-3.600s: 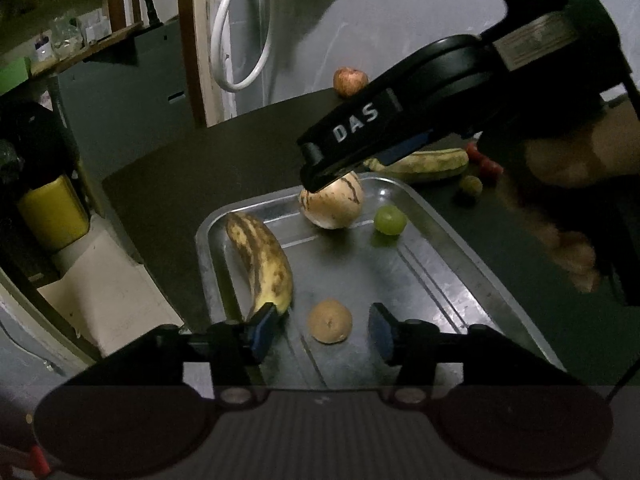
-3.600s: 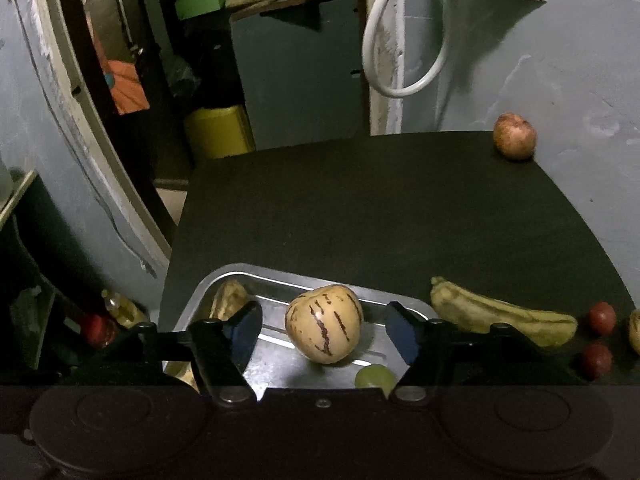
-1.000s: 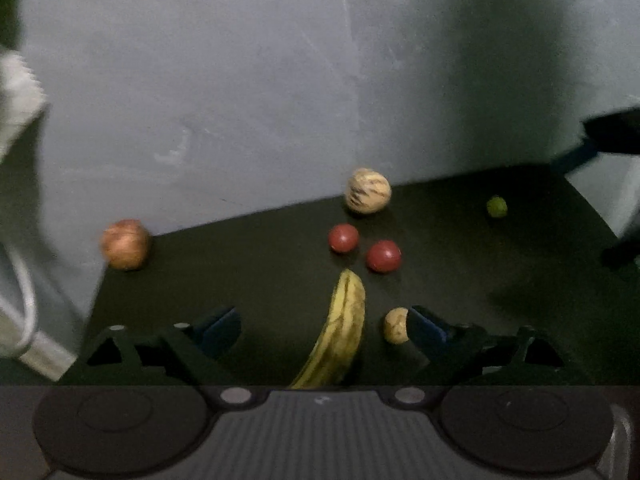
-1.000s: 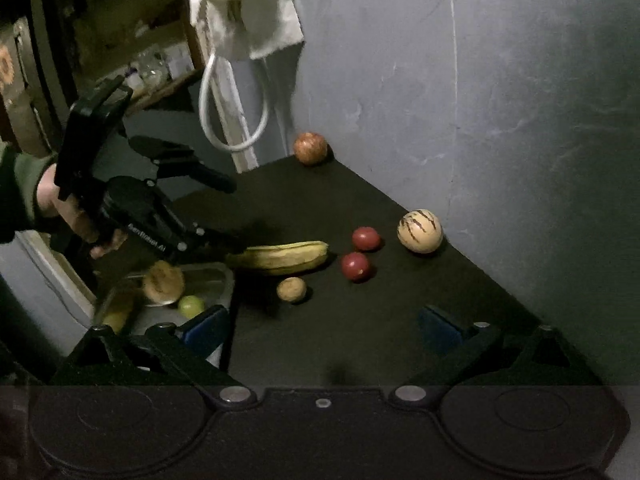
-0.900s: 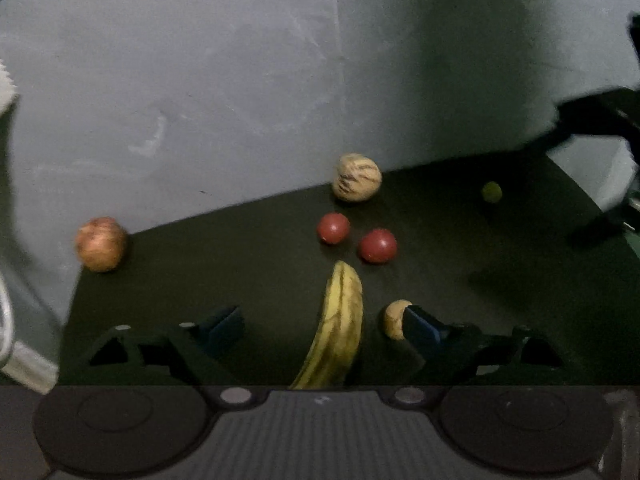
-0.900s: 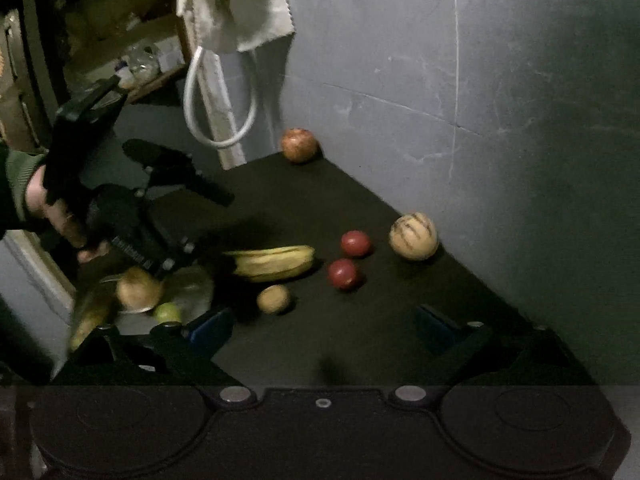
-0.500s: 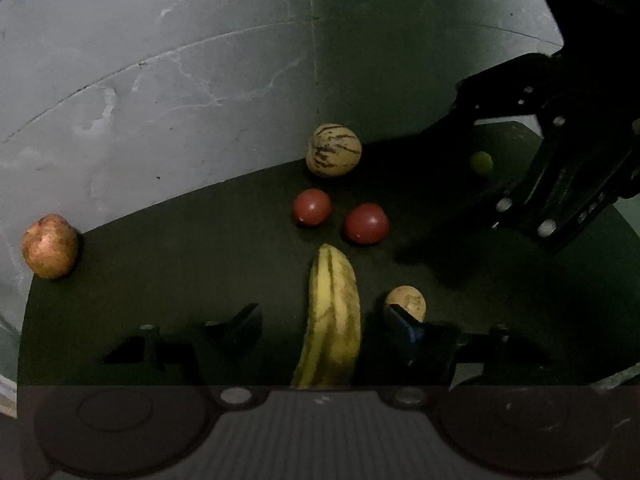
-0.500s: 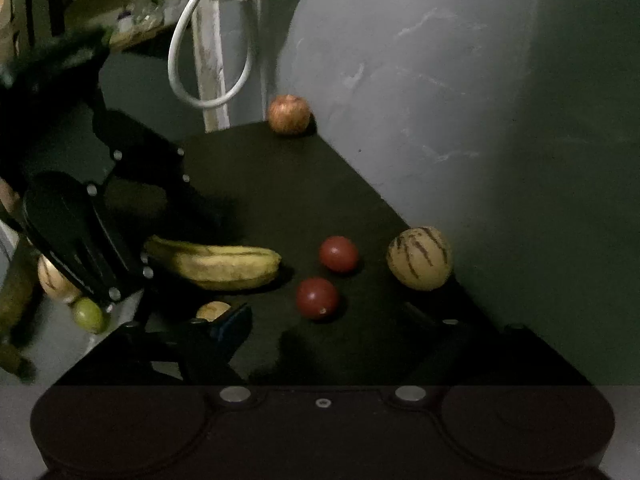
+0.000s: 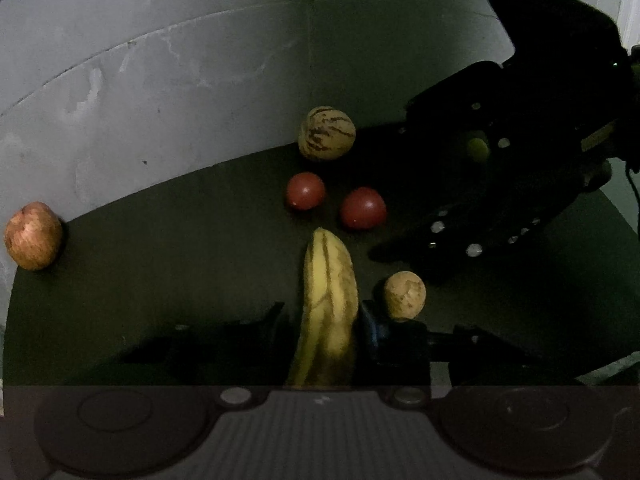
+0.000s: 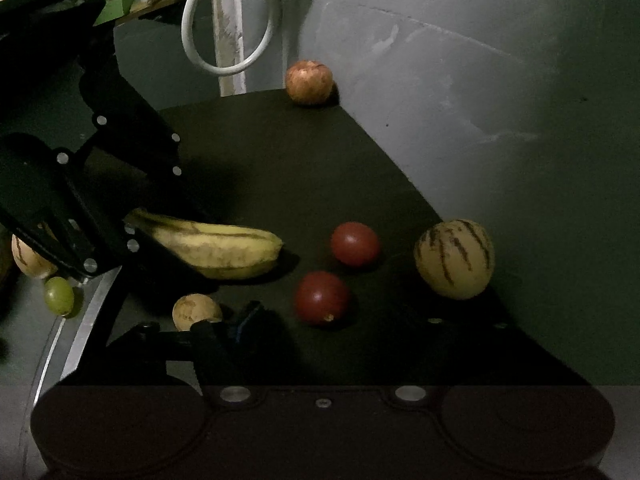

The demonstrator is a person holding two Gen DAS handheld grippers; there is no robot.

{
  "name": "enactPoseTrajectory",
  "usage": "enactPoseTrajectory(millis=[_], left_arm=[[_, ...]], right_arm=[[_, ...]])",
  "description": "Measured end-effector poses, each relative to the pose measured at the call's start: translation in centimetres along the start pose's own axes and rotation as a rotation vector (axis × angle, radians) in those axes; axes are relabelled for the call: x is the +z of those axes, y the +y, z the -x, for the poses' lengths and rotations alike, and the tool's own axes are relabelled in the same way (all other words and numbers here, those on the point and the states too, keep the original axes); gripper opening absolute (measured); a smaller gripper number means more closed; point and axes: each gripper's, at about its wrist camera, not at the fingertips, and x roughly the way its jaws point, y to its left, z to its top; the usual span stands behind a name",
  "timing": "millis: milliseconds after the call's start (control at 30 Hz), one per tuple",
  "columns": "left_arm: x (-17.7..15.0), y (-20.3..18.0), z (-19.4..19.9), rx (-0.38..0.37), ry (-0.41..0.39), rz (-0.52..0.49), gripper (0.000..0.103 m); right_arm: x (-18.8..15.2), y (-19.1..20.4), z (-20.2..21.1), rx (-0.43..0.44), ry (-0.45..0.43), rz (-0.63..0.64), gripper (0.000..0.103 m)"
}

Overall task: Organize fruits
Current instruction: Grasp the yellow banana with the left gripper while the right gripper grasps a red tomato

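Note:
A spotted yellow banana (image 9: 326,280) lies on the dark table, and my left gripper (image 9: 324,316) is closing on its near half, pads against both sides. The right wrist view shows that banana (image 10: 216,248) with its stem end under the left gripper's black frame. My right gripper (image 10: 344,316) hangs low over the nearer of two red tomatoes (image 10: 322,298); its jaws are closing, apart from the tomato between them. The other tomato (image 10: 355,244) sits just behind. A small brown fruit (image 10: 196,312) lies beside the right gripper's left finger.
A striped pale fruit (image 10: 454,258) rests against the grey wall, and an apple (image 10: 309,82) at the table's far corner. At the left, a metal tray (image 10: 92,300) holds a green grape (image 10: 59,296) and another striped fruit (image 10: 30,256). A white cable loop hangs behind.
Both grippers left the tray and came down to the fruit by the wall. The left jaws narrowed onto the banana. The right gripper sank over the tomatoes and its jaws narrowed.

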Motion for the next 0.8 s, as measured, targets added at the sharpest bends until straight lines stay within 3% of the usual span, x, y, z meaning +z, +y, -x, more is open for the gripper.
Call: enactPoseTrajectory(millis=[100,233,600,800], left_arm=[[0.0,-0.1,-0.2,-0.011,0.004,-0.001,0.036],[0.0,0.0,-0.2,-0.016,-0.001,0.002,0.035],[-0.1,0.2,0.3,0.02,-0.021,0.018,0.033],[1.2,0.7,2.6,0.091,-0.092,0.085,0.033]], right_arm=[[0.3,-0.2,-0.5,0.016,0.004,-0.011,0.061],[0.8,-0.5,-0.6,0.023,0.004,-0.022,0.032],[1.8,-1.1,0.6,0.06,-0.021,-0.086,0.03],[2.1,-1.7,3.2,0.053,-0.07,-0.145,0.03]])
